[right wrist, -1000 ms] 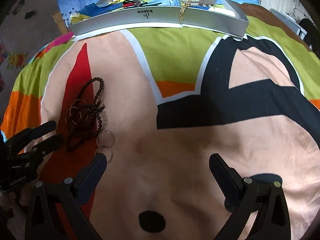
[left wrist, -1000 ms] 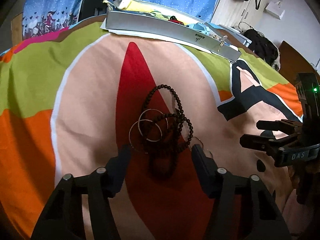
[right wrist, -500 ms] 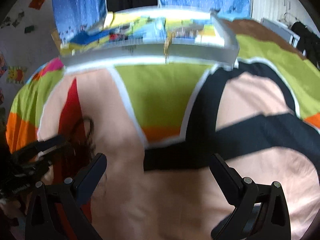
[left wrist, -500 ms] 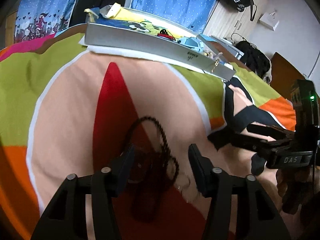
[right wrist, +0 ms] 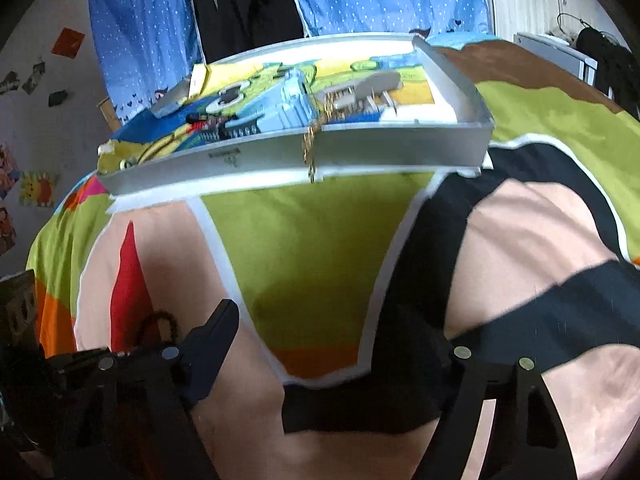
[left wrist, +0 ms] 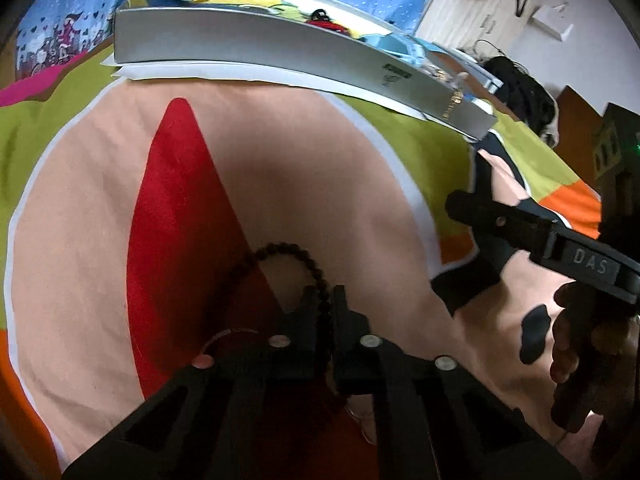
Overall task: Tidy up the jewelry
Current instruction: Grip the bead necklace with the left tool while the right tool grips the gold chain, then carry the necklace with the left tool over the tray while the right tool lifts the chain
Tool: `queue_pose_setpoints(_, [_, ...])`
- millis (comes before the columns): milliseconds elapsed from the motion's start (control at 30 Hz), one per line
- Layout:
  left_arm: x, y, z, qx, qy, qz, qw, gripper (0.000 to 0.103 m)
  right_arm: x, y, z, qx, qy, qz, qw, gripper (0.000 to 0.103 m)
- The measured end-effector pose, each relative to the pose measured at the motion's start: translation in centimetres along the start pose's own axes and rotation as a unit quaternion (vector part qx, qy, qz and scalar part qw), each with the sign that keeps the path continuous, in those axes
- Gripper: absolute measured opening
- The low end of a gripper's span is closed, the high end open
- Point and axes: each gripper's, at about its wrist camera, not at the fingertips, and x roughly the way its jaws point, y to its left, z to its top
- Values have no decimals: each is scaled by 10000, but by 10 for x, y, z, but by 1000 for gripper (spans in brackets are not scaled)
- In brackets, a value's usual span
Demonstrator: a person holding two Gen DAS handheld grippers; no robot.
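While the right tongs [right wrist: 340,344] gape wide over the bedspread [right wrist: 320,248], the left tongs [left wrist: 324,300] pinch the beaded bracelet [left wrist: 296,252].

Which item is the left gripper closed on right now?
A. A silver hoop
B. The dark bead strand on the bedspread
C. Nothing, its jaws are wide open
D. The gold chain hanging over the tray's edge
B: the left gripper has its jaws pinched together on the bead strand, which loops out in front of them, while the gold chain hangs over the tray wall, untouched.
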Motion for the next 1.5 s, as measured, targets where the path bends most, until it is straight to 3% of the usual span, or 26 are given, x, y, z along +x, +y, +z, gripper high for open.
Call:
queue_pose_setpoints(133, [-2,6,9,-150,-145,110,9997,3,-1,1,11,-27,-333,90,9994,67])
queue_pose_setpoints(300, [-9,11,22,-279,-361,160,9988,3,-2,-1,25,119,-804,299,9962,43])
queue_pose_setpoints(600, [-28,0,48,-239,-603,39,9979,3,4,-15,38,529,-942,501,9929,18])
queue_pose_setpoints(667, [-31,-5,53,-243,-649,20,9976,3,3,-17,41,528,-982,551,9922,7])
queue_pose_setpoints(900, [-45,-19,66,-251,-761,20,9968,3,-19,-1,41,241,-1142,695,9907,3])
queue_pose_setpoints(1233, [-86,-38,89,-210,-1090,61,9938,3,-78,22,49,-318,-1723,783,9814,3])
queue_pose_setpoints(1500, [-112,-44,117,-221,-1231,-113,9921,3,-107,13,68,-237,-2149,1050,9707,3])
